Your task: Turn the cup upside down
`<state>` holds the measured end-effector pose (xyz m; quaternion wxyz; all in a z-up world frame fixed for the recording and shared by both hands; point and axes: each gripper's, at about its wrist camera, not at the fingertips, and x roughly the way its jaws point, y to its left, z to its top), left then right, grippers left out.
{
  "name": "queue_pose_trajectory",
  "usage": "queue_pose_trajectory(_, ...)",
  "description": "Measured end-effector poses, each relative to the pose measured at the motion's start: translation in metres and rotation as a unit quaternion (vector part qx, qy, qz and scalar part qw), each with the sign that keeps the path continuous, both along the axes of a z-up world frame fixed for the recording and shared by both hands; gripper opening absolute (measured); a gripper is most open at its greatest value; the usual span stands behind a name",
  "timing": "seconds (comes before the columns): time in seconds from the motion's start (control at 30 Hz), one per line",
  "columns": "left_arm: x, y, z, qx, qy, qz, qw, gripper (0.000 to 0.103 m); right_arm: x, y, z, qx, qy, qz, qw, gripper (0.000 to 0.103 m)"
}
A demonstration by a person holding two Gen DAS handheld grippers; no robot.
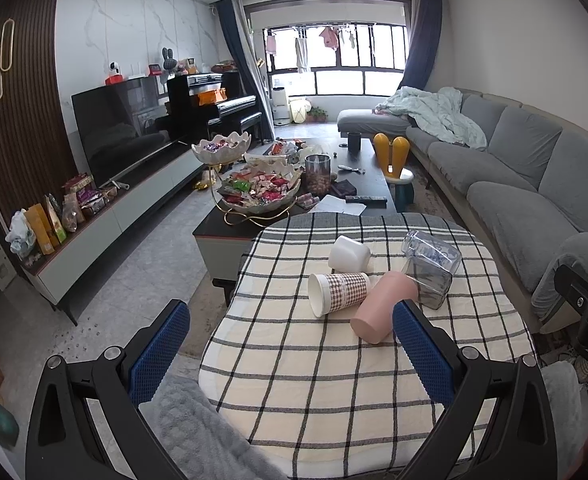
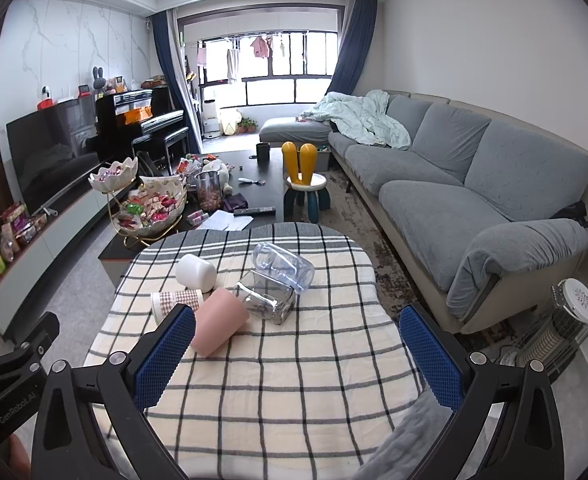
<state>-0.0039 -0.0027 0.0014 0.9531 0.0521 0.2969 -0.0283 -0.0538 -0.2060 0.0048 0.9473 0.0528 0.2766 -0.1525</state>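
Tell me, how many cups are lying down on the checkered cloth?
5: white cup farthest, checked cup on the left, pink cup nearest, grey glass beside it, clear printed glass far right. None seem hidden.

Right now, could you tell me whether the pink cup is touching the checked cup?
Touching: in the left wrist view the pink cup leans against the checked cup, no cloth visible between them.

Daylight pours in from the window at the far end of the room, blown out to near white, and leaves the room evenly bright. Shadows on the checked cloth are soft and faint. Both views bend strongly outward, with black corners around the round picture. The TV screen carries dull reflections. Focus is sharp in both views.
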Motion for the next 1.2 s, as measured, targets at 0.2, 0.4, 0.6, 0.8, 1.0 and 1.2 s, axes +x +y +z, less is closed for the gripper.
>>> queue_pose_trajectory(0.2,0.0,-0.001,0.0,0.001,0.0,-0.001,1.0,0.103,0.0,0.0,0.0,0.0,0.0,0.0,1.0,0.103)
queue_pose_trajectory(0.4,0.0,-0.001,0.0,0.0,0.0,0.0,1.0,0.103,0.001,0.0,0.0,0.0,0.001,0.0,1.0,0.103)
queue_pose_trajectory(0.6,0.0,0.0,0.0,0.0,0.0,0.0,1.0,0.103,0.001,-0.001,-0.001,0.0,0.002,0.0,1.0,0.103)
queue_pose_trajectory(0.8,0.002,-0.003,-0.002,0.0,0.007,-0.001,1.0,0.103,0.001,-0.001,-0.001,-0.001,0.005,0.002,1.0,0.103)
queue_pose_trajectory(1.0,0.012,-0.006,-0.003,-0.001,0.013,-0.003,0.9999,0.103,0.006,-0.009,-0.015,0.006,0.017,0.005,1.0,0.103)
queue_pose_trajectory(1.2,0.033,-0.015,-0.006,0.007,0.024,0.013,0.9996,0.103,0.029,-0.016,-0.017,0.004,0.035,0.009,0.999,0.103)
